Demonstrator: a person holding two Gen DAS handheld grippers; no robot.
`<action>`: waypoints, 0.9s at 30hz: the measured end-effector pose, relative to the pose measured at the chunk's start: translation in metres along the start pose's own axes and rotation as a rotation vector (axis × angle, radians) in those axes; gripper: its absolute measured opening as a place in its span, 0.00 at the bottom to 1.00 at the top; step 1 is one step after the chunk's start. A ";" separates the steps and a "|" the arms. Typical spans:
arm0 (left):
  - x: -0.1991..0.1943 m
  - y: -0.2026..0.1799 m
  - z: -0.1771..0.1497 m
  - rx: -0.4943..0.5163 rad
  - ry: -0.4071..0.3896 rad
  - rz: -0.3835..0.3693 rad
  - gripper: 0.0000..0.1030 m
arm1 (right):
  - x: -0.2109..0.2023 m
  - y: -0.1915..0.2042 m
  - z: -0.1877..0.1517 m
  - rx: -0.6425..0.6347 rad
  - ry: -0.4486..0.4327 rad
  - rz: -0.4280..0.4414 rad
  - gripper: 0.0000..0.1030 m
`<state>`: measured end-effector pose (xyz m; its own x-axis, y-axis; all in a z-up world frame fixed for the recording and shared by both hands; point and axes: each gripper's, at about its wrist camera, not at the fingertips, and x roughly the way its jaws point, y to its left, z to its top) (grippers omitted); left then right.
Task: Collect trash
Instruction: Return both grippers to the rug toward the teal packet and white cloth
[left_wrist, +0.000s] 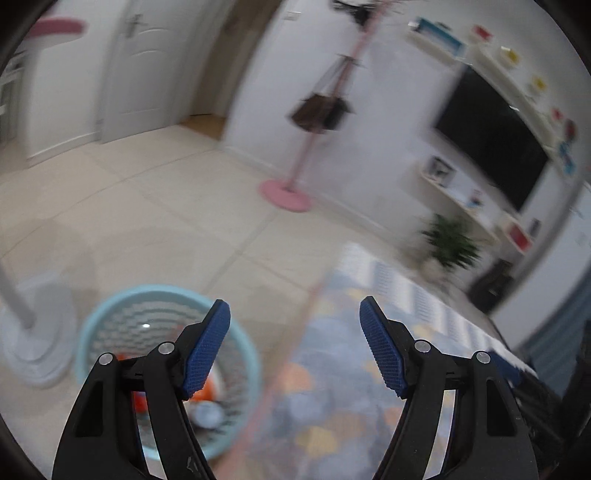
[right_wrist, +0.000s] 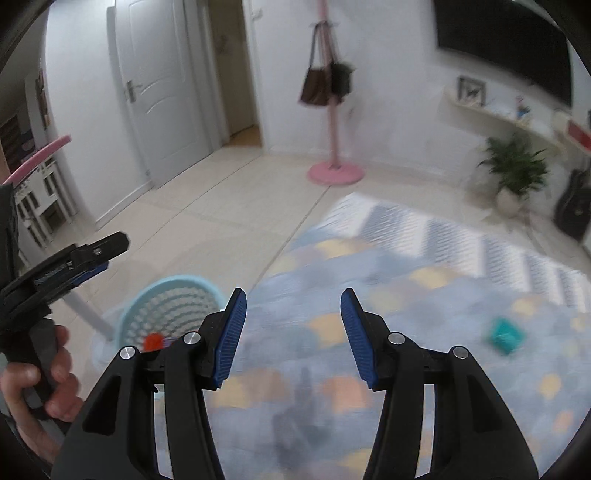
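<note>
A light blue mesh basket (left_wrist: 110, 306) stands on the tiled floor at the edge of the patterned rug (left_wrist: 369, 369). Orange trash (left_wrist: 205, 393) and a pale grey piece lie inside it. My left gripper (left_wrist: 293, 314) hovers above the basket's right side, open with nothing between its pads. My right gripper (right_wrist: 292, 299) is open too and empty, over the rug just right of the basket (right_wrist: 173, 291). A small teal object (right_wrist: 508, 336) lies on the rug to the right. In the right wrist view a hand (right_wrist: 37, 376) holds the left gripper (right_wrist: 110, 254) at the left edge.
A white fan base (left_wrist: 33, 332) with its pole stands left of the basket. A pink coat stand (right_wrist: 334, 171) with hanging bags is by the far wall. A potted plant (right_wrist: 513, 173), a dark guitar case (right_wrist: 574, 206), a wall TV (left_wrist: 491, 136) and shelves fill the right side.
</note>
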<state>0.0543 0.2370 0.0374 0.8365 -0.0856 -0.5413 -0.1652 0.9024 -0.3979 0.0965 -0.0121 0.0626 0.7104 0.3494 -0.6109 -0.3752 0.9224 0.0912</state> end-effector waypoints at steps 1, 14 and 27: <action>0.000 -0.015 -0.006 0.030 0.012 -0.039 0.69 | -0.006 -0.015 -0.002 -0.001 -0.010 -0.019 0.48; 0.030 -0.177 -0.180 0.385 0.463 -0.372 0.75 | -0.002 -0.221 -0.058 0.208 -0.022 -0.208 0.62; 0.035 -0.195 -0.224 0.536 0.513 -0.364 0.75 | 0.062 -0.242 -0.089 0.202 0.105 -0.125 0.63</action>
<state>-0.0014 -0.0364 -0.0698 0.4254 -0.4767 -0.7693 0.4509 0.8487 -0.2766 0.1781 -0.2289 -0.0671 0.6739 0.2212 -0.7050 -0.1542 0.9752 0.1585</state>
